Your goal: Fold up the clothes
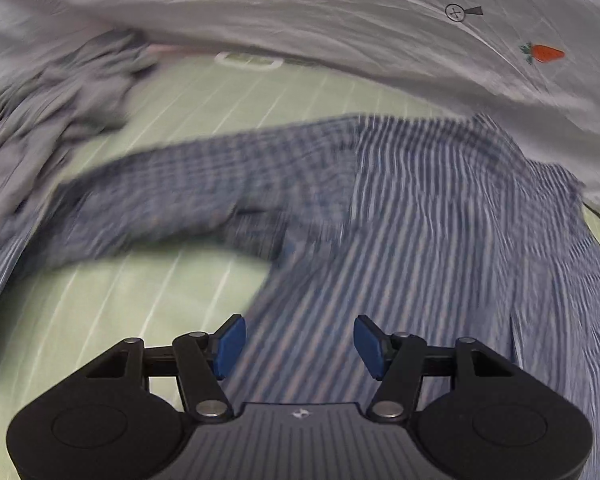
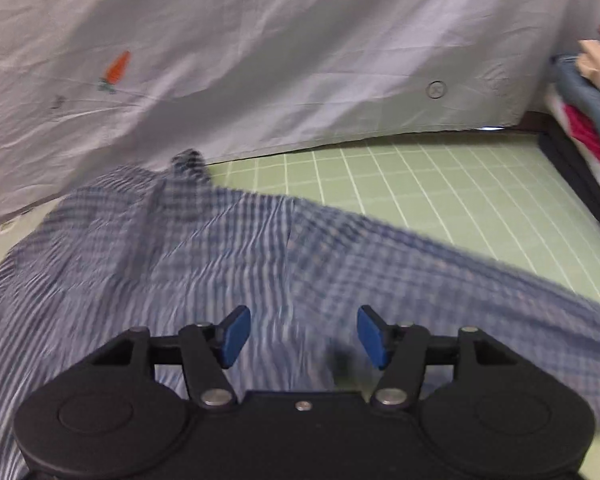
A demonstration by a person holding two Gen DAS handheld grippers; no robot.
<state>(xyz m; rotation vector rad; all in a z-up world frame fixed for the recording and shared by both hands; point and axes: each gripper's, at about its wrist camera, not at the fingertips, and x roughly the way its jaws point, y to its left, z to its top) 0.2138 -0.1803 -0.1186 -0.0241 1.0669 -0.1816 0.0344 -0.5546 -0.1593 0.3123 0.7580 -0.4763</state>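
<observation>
On the green gridded surface (image 2: 440, 184) a blue-and-white checked shirt (image 1: 420, 208) lies spread flat, wrinkled across its body, with one sleeve (image 1: 160, 196) reaching out to the left in the left wrist view and the other sleeve (image 2: 480, 276) running out to the right in the right wrist view. A seam runs down the middle of the cloth, and a small bunched part, maybe the collar (image 2: 190, 164), rises at the far edge.

Left gripper (image 1: 300, 346) hangs over the lower part of the shirt, its jaws spread wide with nothing between the blue pads. Right gripper (image 2: 304, 336) hangs over the shirt body likewise, jaws wide apart and holding nothing.

Behind the shirt a pale sheet (image 2: 280, 48) printed with small carrots (image 2: 118, 67) hangs as a backdrop, its lower edge meeting the surface. A crumpled grey garment (image 1: 60, 96) lies at the far left, near the sleeve end. At the far right stands a stack of folded clothes (image 2: 584, 128), with red, blue and beige layers, cut off by the picture edge.

Both views are smeared by motion, so the shirt's buttons, cuffs and the exact check pattern are hard to make out.
</observation>
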